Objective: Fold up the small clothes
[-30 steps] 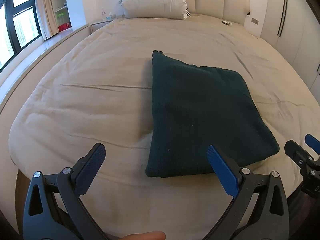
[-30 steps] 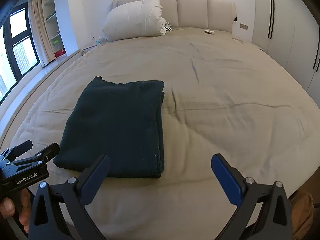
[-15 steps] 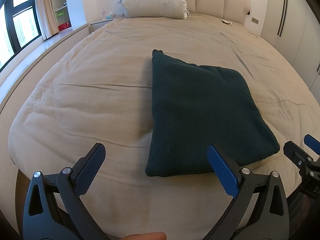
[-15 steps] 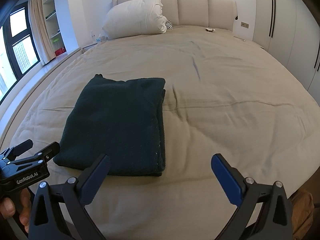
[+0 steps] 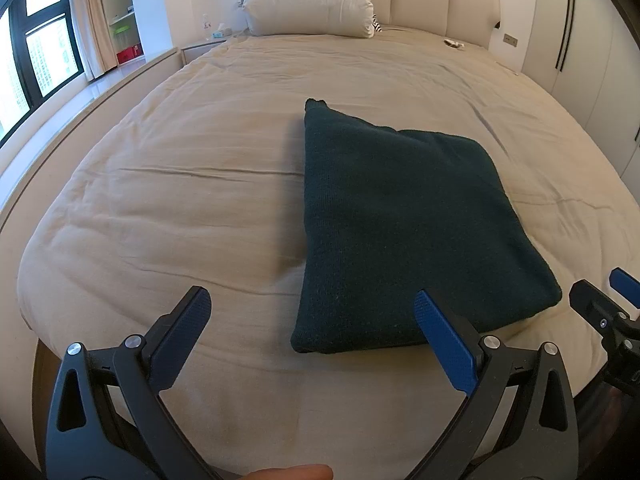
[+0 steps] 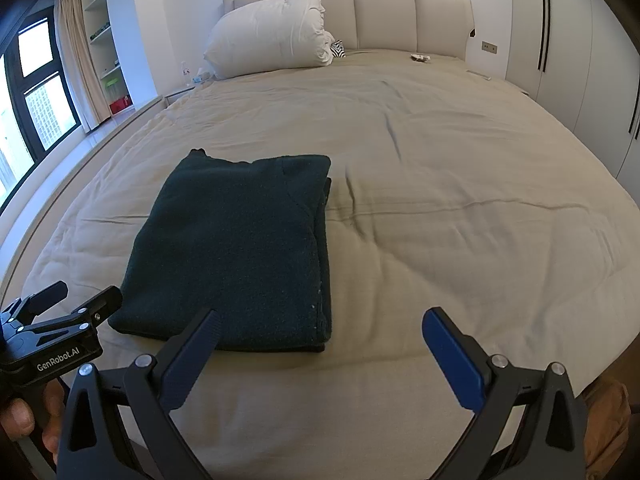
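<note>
A dark green knitted garment [image 5: 400, 224] lies folded into a flat rectangle on the beige bed cover [image 5: 180, 184]. In the right wrist view the garment [image 6: 240, 248] sits left of centre, its layered edges along the right side. My left gripper [image 5: 312, 312] hovers open over the bed's near edge, with its right finger in front of the garment's near edge. Open too, my right gripper [image 6: 320, 332] holds nothing and sits just right of the garment's near corner. Each gripper appears at the edge of the other's view.
A large white pillow [image 6: 272, 36] leans on the padded headboard [image 6: 400, 16]. A small striped item [image 6: 338, 49] lies beside it and a small object [image 6: 420, 57] sits near the headboard. Windows and shelves stand at left, white wardrobes [image 6: 568, 40] at right.
Both grippers have pulled back slightly from the garment and stay open. The folded garment has not moved.
</note>
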Demonstrator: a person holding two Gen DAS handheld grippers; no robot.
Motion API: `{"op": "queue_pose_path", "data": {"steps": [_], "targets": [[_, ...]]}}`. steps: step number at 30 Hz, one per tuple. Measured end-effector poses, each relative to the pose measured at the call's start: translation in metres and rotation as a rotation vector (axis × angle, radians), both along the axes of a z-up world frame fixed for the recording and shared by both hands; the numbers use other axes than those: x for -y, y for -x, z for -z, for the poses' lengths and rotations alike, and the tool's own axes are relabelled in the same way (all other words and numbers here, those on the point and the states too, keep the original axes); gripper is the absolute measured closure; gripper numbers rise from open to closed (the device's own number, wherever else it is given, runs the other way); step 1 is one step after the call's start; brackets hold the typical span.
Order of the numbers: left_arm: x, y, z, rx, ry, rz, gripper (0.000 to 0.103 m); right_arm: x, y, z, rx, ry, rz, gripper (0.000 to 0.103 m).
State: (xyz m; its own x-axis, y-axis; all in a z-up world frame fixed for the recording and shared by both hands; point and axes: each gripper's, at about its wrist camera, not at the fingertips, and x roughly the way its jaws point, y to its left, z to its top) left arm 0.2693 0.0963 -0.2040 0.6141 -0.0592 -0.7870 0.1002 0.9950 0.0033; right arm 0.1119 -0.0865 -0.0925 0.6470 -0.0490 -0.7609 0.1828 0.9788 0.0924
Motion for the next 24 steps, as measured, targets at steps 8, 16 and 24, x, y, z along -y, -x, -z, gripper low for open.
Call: {"op": "queue_pose_path", "data": {"steps": [8, 16, 24], "targets": [[-0.0024, -0.0013, 0.0005, 0.002, -0.001, -0.001, 0.0, -0.0008, 0.0001, 0.0, -0.001, -0.001, -0.001, 0.0], [-0.0026, -0.0017, 0.0008, 0.002, -0.002, -0.001, 0.0, -0.0016, 0.0003, 0.0, -0.001, 0.0, 0.001, 0.0], [-0.0032, -0.0017, 0.0008, 0.003, -0.003, -0.003, 0.0, -0.0028, 0.0012, 0.0005, -0.003, -0.001, -0.001, 0.0]]}}
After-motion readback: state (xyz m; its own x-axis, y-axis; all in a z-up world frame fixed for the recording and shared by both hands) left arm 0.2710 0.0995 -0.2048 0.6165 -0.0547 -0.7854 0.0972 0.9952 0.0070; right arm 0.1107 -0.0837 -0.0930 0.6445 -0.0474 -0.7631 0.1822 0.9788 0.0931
